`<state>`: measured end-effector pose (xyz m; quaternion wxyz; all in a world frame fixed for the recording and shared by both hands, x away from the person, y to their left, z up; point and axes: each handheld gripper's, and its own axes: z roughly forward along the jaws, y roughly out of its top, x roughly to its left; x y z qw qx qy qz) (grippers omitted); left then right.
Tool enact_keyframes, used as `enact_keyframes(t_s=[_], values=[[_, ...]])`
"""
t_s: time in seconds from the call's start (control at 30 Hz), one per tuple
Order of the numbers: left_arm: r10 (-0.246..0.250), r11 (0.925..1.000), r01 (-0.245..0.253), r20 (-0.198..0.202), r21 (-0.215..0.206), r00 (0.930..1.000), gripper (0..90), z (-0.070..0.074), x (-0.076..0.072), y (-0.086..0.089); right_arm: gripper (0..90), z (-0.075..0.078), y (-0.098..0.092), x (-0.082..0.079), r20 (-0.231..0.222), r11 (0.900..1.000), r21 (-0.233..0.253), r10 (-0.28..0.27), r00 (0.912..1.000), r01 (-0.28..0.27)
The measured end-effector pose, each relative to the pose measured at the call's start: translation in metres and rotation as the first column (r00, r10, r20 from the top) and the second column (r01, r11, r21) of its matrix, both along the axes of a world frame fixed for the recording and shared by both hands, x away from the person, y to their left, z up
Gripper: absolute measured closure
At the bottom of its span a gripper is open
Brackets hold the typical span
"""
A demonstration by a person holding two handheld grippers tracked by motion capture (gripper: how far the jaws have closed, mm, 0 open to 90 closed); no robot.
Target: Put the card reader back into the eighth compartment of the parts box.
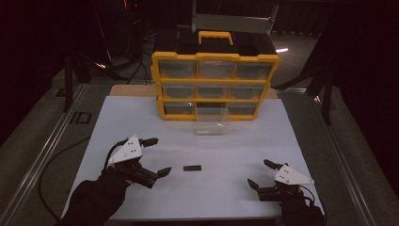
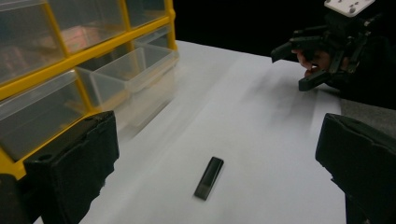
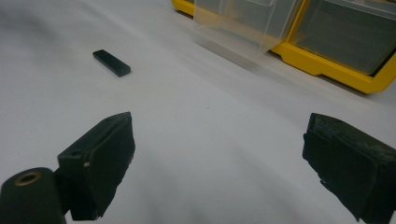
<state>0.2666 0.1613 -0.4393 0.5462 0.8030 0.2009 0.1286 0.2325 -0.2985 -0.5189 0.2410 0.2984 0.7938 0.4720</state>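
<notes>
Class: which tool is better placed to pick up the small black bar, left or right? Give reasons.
Left. The left tool is open right beside the bar; the right tool is open but farther away.

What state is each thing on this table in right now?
Left gripper: open, holding nothing, near the bar.
Right gripper: open, holding nothing.
Small black bar: lying flat on the white sheet, untouched.
Bottom middle drawer: pulled out, looks empty.
Other drawers: pushed in.
Organizer handle: folded down.

One black bar (image 1: pixel 192 168), one yellow organiser (image 1: pixel 215 84) with nine clear drawers, one pulled out (image 1: pixel 211 121), two grippers.
</notes>
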Motion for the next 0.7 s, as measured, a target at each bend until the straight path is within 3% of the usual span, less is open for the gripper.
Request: enact_keyframes(t_s=[0.7], values=[[-0.028, 0.9989, 0.028, -0.018, 0.038, 0.9995, 0.0, -0.023, 0.016, -0.041, 9.0, 0.001, 0.000, -0.001, 0.002, 1.000, 0.009, 0.008, 1.0000, -0.008]])
